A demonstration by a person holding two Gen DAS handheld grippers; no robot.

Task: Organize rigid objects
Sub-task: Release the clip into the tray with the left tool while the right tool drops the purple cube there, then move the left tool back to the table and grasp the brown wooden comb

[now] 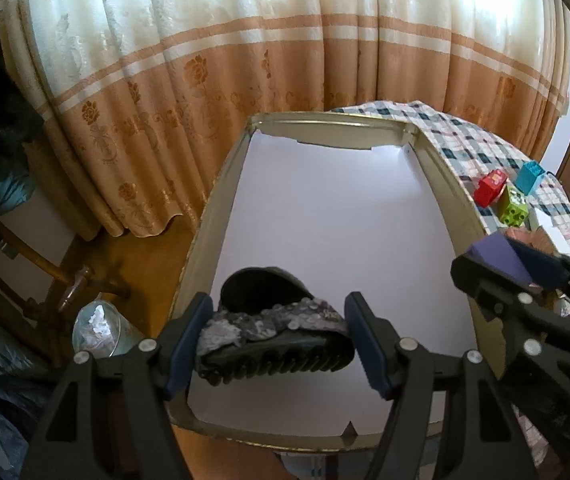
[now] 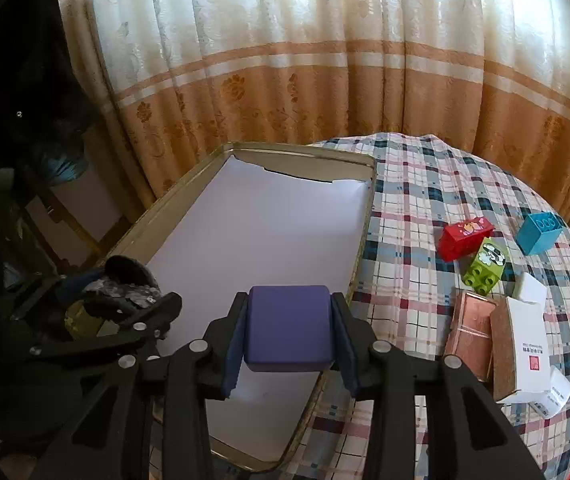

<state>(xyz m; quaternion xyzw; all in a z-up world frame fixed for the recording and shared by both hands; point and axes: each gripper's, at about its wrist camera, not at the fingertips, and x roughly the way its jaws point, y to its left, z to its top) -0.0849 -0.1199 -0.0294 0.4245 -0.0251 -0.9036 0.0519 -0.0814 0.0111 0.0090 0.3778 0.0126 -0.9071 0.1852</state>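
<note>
The left gripper (image 1: pixel 275 344) pinches a small dark shoe with a grey sequined strap (image 1: pixel 273 330) between its blue pads, and holds it over the near left part of the shallow gold metal tray lined with white paper (image 1: pixel 451 196). The right gripper (image 2: pixel 289 334) is pressed on a purple rounded block (image 2: pixel 288 328), above the near right edge of the same tray. On the checked tablecloth (image 2: pixel 413 200), right of the tray, lie a red toy brick (image 2: pixel 465 238), a green toy brick (image 2: pixel 485 266) and a blue toy brick (image 2: pixel 539 233). Nearer stands a white carton (image 2: pixel 523 350) beside a pink box (image 2: pixel 471 334).
</note>
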